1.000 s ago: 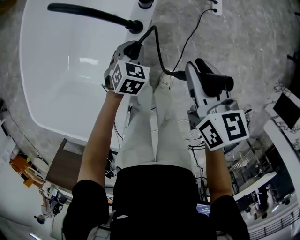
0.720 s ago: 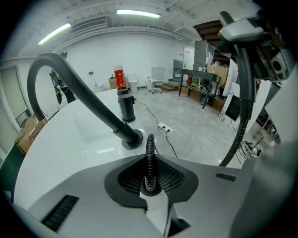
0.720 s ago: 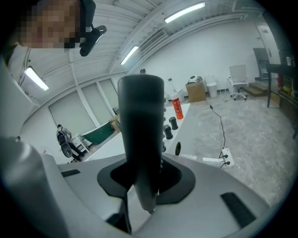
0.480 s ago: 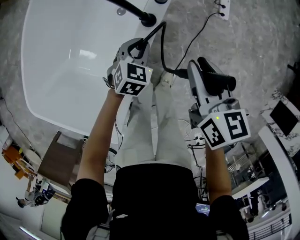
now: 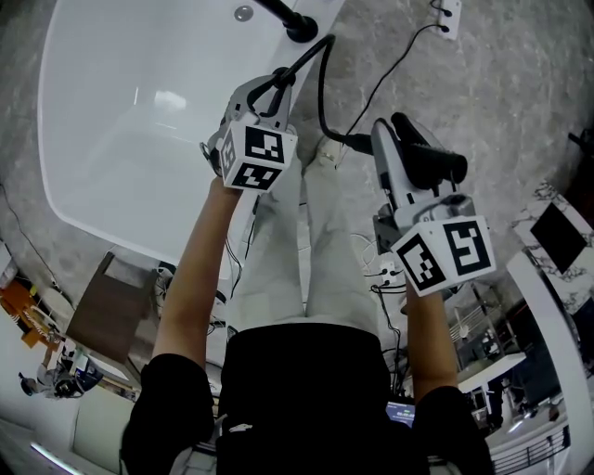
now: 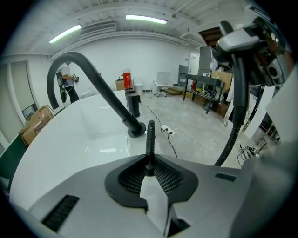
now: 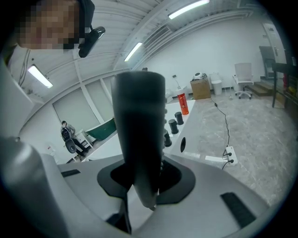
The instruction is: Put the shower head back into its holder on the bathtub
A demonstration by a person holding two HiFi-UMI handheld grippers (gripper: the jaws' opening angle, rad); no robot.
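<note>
The black shower head [image 5: 424,158] is upright in my right gripper [image 5: 408,172], over the floor to the right of the white bathtub [image 5: 121,139]. In the right gripper view its dark handle [image 7: 139,135] fills the gap of that gripper [image 7: 142,186], which is shut on it. The ribbed black hose [image 5: 323,70] arcs from the shower head over to my left gripper [image 5: 271,93], which is shut on it near the tub's rim. The hose [image 6: 149,139] rises from between the pads of the left gripper [image 6: 149,162]. A dark oval opening [image 7: 183,144] shows in the tub's rim.
A black faucet spout [image 6: 93,83] curves over the tub from its round base [image 5: 302,28]. Black knobs [image 7: 177,118] and a red bottle [image 7: 182,103] stand on the rim. A power strip [image 5: 445,14] and its cable lie on the grey floor. The person's legs [image 5: 306,241] are below.
The view has slid over the tub, so most of the faucet spout has left the top edge. Both grippers shifted a little and keep their holds.
</note>
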